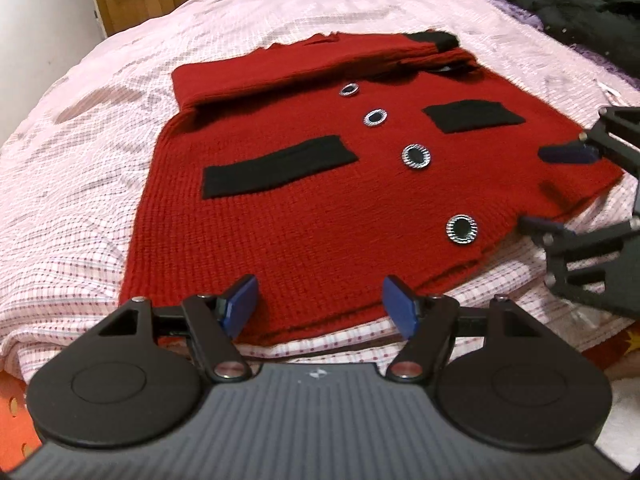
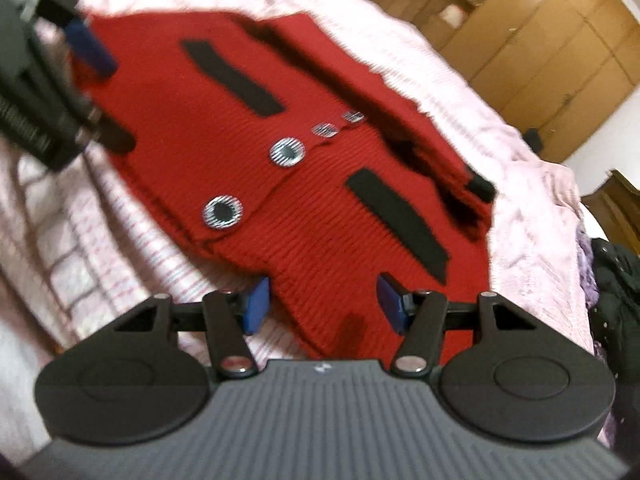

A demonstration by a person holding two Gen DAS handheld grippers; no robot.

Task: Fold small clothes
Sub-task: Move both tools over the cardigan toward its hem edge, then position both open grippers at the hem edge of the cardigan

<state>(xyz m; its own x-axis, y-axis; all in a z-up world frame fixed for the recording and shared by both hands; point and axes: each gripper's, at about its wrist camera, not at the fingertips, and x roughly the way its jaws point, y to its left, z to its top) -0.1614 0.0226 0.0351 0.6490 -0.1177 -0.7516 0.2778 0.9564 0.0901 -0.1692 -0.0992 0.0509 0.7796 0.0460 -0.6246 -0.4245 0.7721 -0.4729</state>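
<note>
A red knit cardigan (image 1: 304,216) with black pocket strips and silver-rimmed buttons lies flat on the pink checked bedsheet (image 1: 72,208). Its sleeves are folded across the top. My left gripper (image 1: 320,306) is open at the near hem, and the red edge lies between its blue pads. My right gripper (image 1: 554,190) stands open at the cardigan's right hem corner. In the right wrist view the cardigan (image 2: 320,184) fills the middle. A corner of it lies between the open right gripper's (image 2: 323,305) pads without being pinched. The left gripper (image 2: 100,92) shows blurred at the upper left.
Dark clothes (image 1: 580,0) and a purple cloth lie on the bed at the back right. A wooden wardrobe (image 2: 540,40) stands beyond the bed. An orange patterned surface (image 1: 16,400) shows below the bed's near edge.
</note>
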